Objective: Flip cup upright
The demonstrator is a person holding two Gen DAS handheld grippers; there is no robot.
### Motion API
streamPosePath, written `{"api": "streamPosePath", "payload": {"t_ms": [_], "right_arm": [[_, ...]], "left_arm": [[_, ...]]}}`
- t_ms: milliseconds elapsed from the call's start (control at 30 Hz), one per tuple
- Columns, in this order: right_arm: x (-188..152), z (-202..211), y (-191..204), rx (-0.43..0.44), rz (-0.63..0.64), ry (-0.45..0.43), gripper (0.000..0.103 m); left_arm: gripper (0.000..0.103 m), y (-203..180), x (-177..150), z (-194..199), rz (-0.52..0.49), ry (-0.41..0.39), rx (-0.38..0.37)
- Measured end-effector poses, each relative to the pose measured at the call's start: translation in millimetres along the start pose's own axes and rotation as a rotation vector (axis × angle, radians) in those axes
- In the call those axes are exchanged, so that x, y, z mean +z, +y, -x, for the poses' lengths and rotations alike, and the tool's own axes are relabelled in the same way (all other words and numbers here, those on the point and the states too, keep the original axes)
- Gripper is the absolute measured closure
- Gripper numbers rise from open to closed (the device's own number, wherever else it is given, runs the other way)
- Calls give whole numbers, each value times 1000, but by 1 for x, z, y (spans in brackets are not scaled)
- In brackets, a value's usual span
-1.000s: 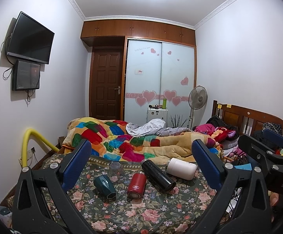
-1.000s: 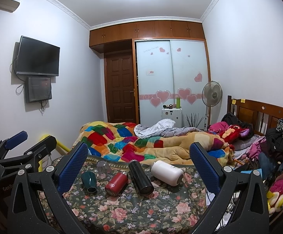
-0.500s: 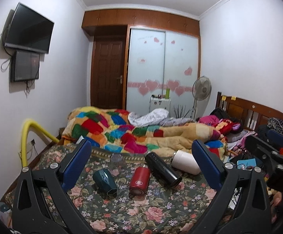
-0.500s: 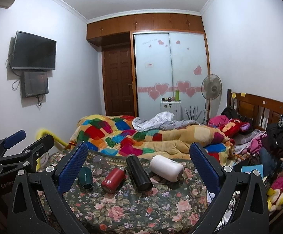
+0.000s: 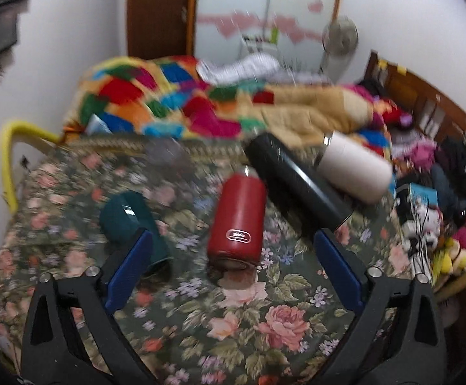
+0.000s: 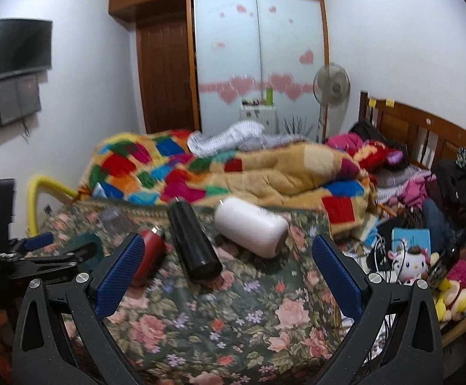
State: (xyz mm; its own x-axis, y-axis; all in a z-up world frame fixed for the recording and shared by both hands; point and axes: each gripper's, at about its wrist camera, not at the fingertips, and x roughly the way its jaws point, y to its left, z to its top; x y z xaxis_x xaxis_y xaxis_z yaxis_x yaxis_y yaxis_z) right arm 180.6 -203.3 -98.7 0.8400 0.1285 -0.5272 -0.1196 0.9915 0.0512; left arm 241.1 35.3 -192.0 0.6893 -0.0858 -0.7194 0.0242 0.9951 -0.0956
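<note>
Several cups lie on their sides on the floral bedspread (image 5: 265, 327): a dark green cup (image 5: 133, 221), a red flask (image 5: 237, 221), a black flask (image 5: 297, 183) and a white flask (image 5: 351, 166). A clear glass (image 5: 165, 155) sits blurred behind them. My left gripper (image 5: 233, 272) is open, low over the bedspread, its fingers straddling the red flask's near end. My right gripper (image 6: 228, 269) is open, just short of the black flask (image 6: 194, 240), with the white flask (image 6: 252, 227) behind. The left gripper also shows at the left of the right wrist view (image 6: 40, 253).
A colourful quilt (image 6: 200, 173) is heaped behind the cups. Clothes and plush toys (image 6: 425, 256) pile along the bed's right edge by the wooden headboard (image 6: 425, 134). A yellow tube (image 5: 8, 160) stands at the bed's left side.
Both grippers have moved forward and tilted down towards the cups. The left one moved more and now straddles the red flask's end; its view is motion-blurred.
</note>
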Motion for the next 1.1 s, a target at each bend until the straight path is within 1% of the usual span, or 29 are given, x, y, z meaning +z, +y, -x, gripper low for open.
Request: {"api": "streamPosePath", "payload": {"t_ms": [33, 133, 167, 367, 533, 633, 800, 900, 1100], "right_arm": [[-2, -6, -1, -2, 1, 17, 0], [-7, -26, -2, 3, 5, 65, 0], [-7, -32, -1, 9, 6, 79, 0], [-11, -61, 4, 34, 13, 138, 0], [-11, -70, 7, 39, 12, 151, 0], [-10, -74, 5, 35, 7, 155, 0], [-9, -73, 2, 24, 2, 152, 0], [-8, -69, 0, 18, 1, 146, 0], [-10, -57, -3, 11, 6, 135, 0]], "left_arm": [[10, -2, 1, -12, -7, 21, -3], [14, -6, 2, -49, -27, 74, -6], [15, -7, 2, -58, -32, 86, -6], [29, -11, 1, -106, -63, 164, 3], [36, -18, 4, -128, -96, 170, 31], [41, -20, 5, -133, -113, 153, 54], [41, -22, 1, -130, -128, 138, 72], [41, -23, -3, -115, -137, 130, 58], [41, -36, -19, -70, -163, 118, 17]]}}
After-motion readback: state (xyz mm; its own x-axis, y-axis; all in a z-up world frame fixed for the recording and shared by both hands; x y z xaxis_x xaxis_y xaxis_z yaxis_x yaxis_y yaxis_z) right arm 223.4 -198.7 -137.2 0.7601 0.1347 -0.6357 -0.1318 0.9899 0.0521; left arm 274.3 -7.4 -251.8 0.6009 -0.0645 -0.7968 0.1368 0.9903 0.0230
